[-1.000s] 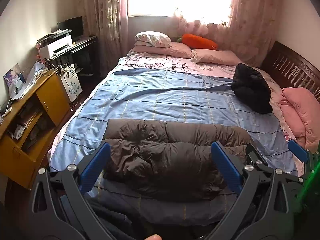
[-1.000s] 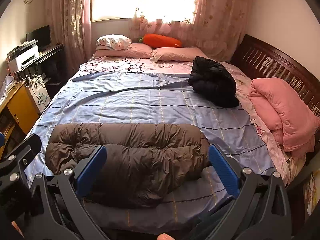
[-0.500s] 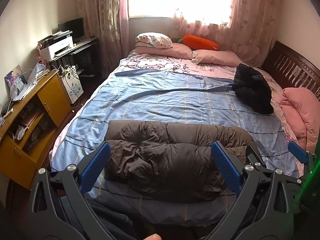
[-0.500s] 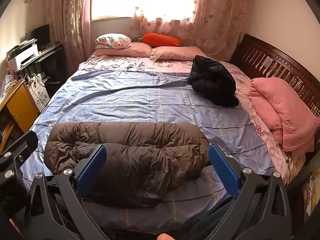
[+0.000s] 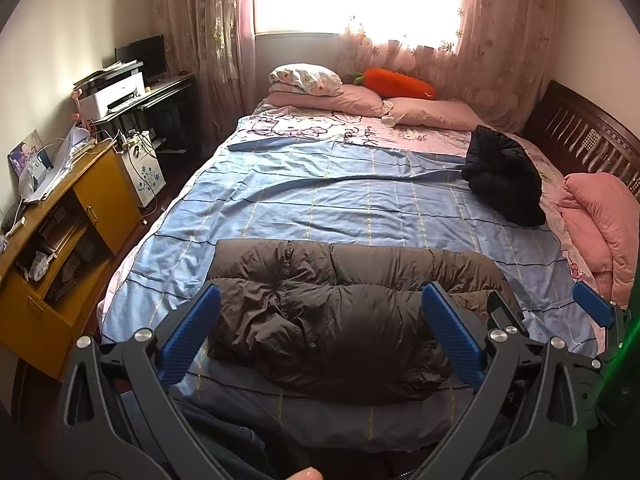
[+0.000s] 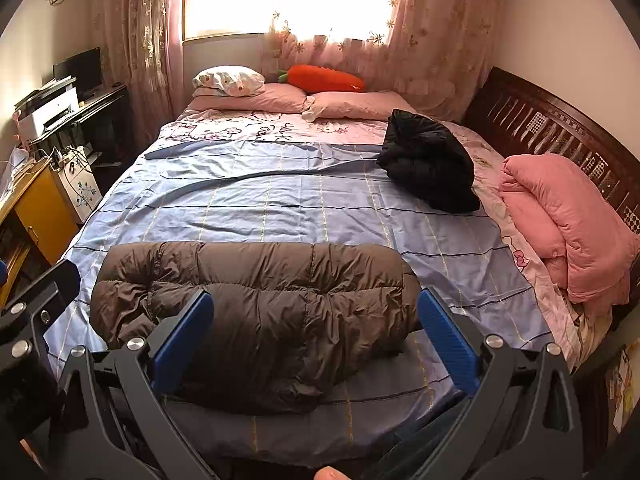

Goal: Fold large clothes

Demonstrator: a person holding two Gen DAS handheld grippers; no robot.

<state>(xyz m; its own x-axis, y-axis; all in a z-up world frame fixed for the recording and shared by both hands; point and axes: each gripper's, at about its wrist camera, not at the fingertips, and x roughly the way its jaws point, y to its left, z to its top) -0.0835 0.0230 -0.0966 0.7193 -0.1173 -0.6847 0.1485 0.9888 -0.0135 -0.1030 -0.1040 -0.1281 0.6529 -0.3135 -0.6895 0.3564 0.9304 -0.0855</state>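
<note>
brown puffer jacket (image 5: 340,320) lies folded into a long bundle across near end of bed (image 5: 360,200), on blue sheet. left gripper (image 5: 320,336) and right gripper (image 6: 316,336) both spread wide, empty, hovering above it. black jacket (image 6: 430,166) sits well apart, far right. judgement: next fold needs low grips at both ends, lifting together so padding doesn't spring open.

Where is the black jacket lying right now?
The black jacket lies bunched on the far right part of the bed in both views, below the pink pillows and left of the folded pink quilt.
</note>
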